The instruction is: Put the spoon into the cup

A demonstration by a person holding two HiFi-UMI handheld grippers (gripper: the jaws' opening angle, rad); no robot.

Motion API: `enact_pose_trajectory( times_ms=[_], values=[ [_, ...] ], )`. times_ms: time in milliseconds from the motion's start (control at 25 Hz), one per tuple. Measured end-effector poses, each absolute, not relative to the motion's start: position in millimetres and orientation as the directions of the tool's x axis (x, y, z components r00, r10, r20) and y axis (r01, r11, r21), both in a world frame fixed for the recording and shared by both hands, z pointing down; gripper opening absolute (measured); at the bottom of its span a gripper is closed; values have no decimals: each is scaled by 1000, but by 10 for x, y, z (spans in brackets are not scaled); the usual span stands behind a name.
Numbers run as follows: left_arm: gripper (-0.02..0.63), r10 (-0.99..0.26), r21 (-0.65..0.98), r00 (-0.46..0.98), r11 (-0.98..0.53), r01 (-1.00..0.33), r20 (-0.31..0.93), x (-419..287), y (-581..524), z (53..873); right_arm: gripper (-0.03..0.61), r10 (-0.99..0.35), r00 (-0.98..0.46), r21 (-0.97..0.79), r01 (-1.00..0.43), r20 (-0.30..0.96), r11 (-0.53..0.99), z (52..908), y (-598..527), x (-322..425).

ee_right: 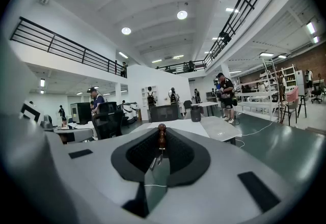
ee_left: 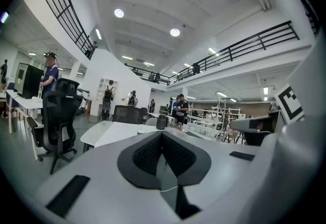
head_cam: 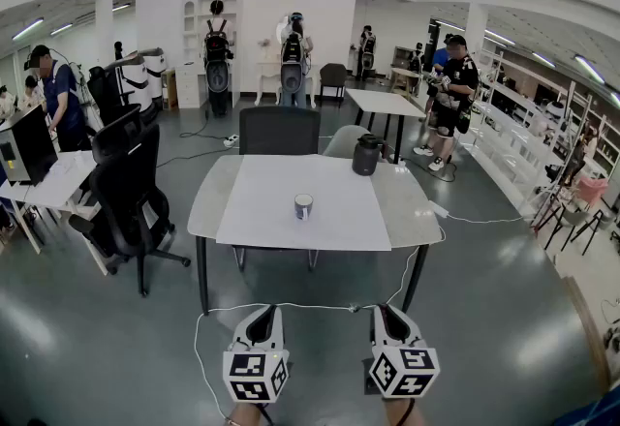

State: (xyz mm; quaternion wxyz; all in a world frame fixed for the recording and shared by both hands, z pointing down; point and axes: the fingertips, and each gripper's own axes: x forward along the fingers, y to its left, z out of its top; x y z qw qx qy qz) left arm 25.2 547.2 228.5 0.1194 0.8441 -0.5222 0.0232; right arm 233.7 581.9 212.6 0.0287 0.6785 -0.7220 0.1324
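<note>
Lower left of the head view: left tongs [head_cam: 261, 313], clenched on nothing, pads pressed flat together in the left gripper view. Held low over the floor, short of the near edge of the bench [head_cam: 412, 211].

Centre of the frame, on the white mat [head_cam: 262, 211]: cup [head_cam: 303, 206], upright, mouth open to the ceiling, standing alone and well apart from both tongs. Up and right of it, toward the far edge, a dark jug [head_cam: 367, 155], seemingly out of the way.

Lower right: right tongs [head_cam: 387, 313], clamped on the spoon [ee_right: 161, 137]. In the right gripper view, a brown wooden end poking out past the tips, and a thin metal stem running back between the pads toward the camera. Long axis in line with the tongs, aimed forward at the bench. Bowl end not made out.

Deciding relation: cup up and to the left of the right tongs in the head view, so ahead and somewhat inboard, actually nearer the left tongs' column than the right's. Carrying side is the right all the same.

Probably called for: a forward reach over the bench edge, a drift leftward, then a tilt to point the spoon down into the mouth. Judged barely begun, with the spoon in grasp but nowhere near the cup. Possible snag: a knock on the rim toppling the cup.
</note>
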Motion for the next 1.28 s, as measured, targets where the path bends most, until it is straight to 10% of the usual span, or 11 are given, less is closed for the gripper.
enact_pose_trajectory(
  times_ms=[1280],
  values=[
    [18,-882,138,440,-421,-897,170,1075,5183,2934,61,-980,-78,-225,-974,186,35,2712,5573,3310]
  ],
)
